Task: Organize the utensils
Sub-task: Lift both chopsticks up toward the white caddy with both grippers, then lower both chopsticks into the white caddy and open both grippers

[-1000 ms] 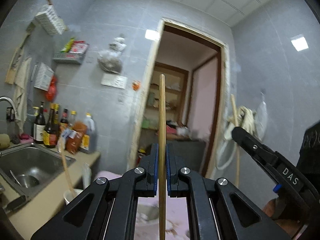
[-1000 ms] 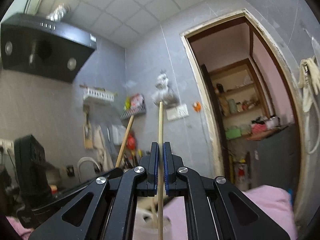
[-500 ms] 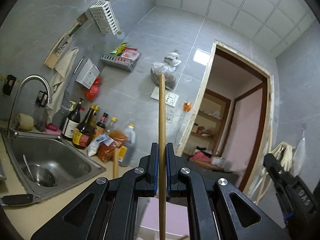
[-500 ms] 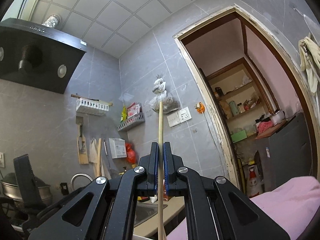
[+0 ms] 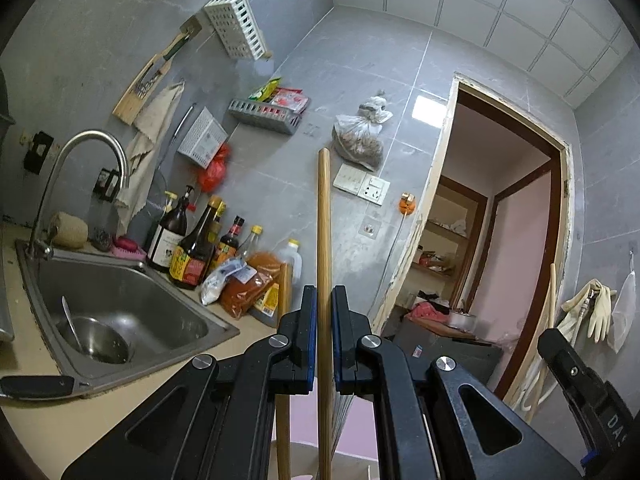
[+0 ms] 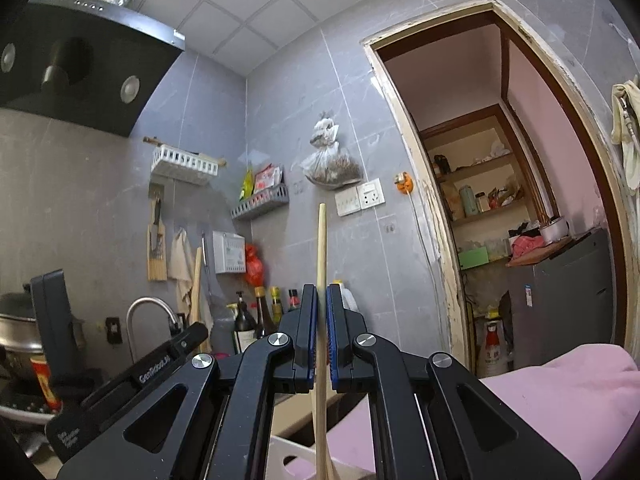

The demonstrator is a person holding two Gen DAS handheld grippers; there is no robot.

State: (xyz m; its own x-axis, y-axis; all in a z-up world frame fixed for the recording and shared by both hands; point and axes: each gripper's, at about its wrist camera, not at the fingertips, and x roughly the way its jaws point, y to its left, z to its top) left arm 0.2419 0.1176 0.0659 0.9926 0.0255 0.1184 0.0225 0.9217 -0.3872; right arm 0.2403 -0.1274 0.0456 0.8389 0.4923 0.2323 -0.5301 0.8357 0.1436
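Note:
My left gripper point(image 5: 324, 312) is shut on a brown wooden utensil handle point(image 5: 323, 232) that stands upright between its blue pads. A second wooden handle point(image 5: 284, 292) stands just left of it, behind the left finger. My right gripper point(image 6: 318, 308) is shut on a paler wooden utensil handle point(image 6: 321, 248), also upright; its lower end widens near a white container point(image 6: 288, 456) at the bottom. The right gripper shows at the right edge of the left wrist view point(image 5: 576, 376). The left gripper shows at the lower left of the right wrist view point(image 6: 136, 376). Both utensils' working ends are hidden.
A steel sink point(image 5: 168, 320) with a bowl and spoon and a curved tap point(image 5: 96, 148) lies left. Sauce bottles point(image 5: 192, 248) and packets line the wall. A pink cloth point(image 6: 552, 400) covers the surface at right. A range hood point(image 6: 80, 72) hangs upper left; a doorway point(image 6: 500, 200) opens right.
Both grippers have tilted upward and the left view has swung left, so the sink and tap now show fully. Both stay shut on their wooden handles.

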